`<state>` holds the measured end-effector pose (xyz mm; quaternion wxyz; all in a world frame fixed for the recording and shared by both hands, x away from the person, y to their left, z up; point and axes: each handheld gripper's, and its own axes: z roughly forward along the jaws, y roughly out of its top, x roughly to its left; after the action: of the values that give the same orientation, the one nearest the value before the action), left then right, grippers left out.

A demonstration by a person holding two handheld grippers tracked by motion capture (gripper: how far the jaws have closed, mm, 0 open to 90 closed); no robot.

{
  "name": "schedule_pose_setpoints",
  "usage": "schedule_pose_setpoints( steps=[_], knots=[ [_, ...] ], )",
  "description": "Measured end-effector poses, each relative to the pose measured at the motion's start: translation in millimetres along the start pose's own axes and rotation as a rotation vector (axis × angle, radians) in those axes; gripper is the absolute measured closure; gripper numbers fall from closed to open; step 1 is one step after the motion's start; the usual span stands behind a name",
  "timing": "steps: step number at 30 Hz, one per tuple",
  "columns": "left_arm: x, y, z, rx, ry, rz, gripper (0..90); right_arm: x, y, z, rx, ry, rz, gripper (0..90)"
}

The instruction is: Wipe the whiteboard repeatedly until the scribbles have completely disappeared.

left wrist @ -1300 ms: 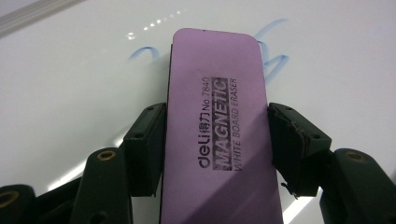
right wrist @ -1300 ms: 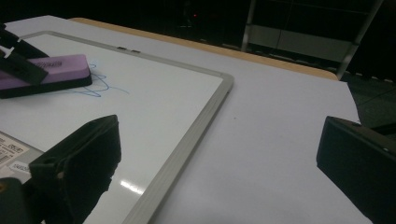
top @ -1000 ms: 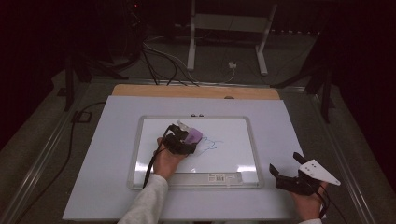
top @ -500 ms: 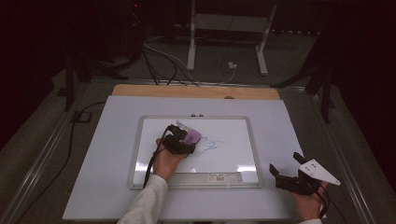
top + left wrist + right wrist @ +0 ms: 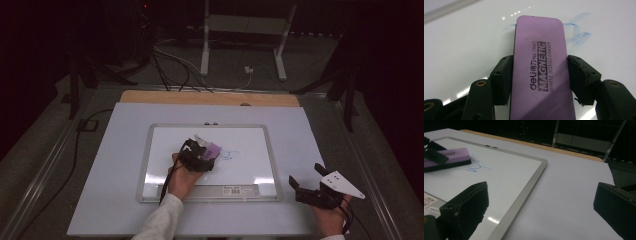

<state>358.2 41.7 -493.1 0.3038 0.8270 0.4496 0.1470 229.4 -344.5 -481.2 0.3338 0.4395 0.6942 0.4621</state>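
**Eraser at the blue marks, wiping in hand**

The left gripper (image 5: 204, 159) clamps the purple eraser (image 5: 541, 75) by its long sides and holds it flat on the whiteboard (image 5: 250, 150), near the board's middle. Blue scribbles (image 5: 229, 155) lie just beside the eraser's far end, partly under it. The right gripper (image 5: 310, 190) rests off the board's near right corner, jaws wide apart and empty. Judged step: mid-erase. Next the eraser should slide across the scribbles, kept flat against the board.
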Motion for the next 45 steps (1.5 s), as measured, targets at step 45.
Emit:
schedule_pose_setpoints(
  steps=[45],
  knots=[
    [25.3,29.9,21.6,0.033,0.059,-0.126,41.9,0.2,-0.2,0.5,0.003,0.002,0.000,0.5]
  ],
)
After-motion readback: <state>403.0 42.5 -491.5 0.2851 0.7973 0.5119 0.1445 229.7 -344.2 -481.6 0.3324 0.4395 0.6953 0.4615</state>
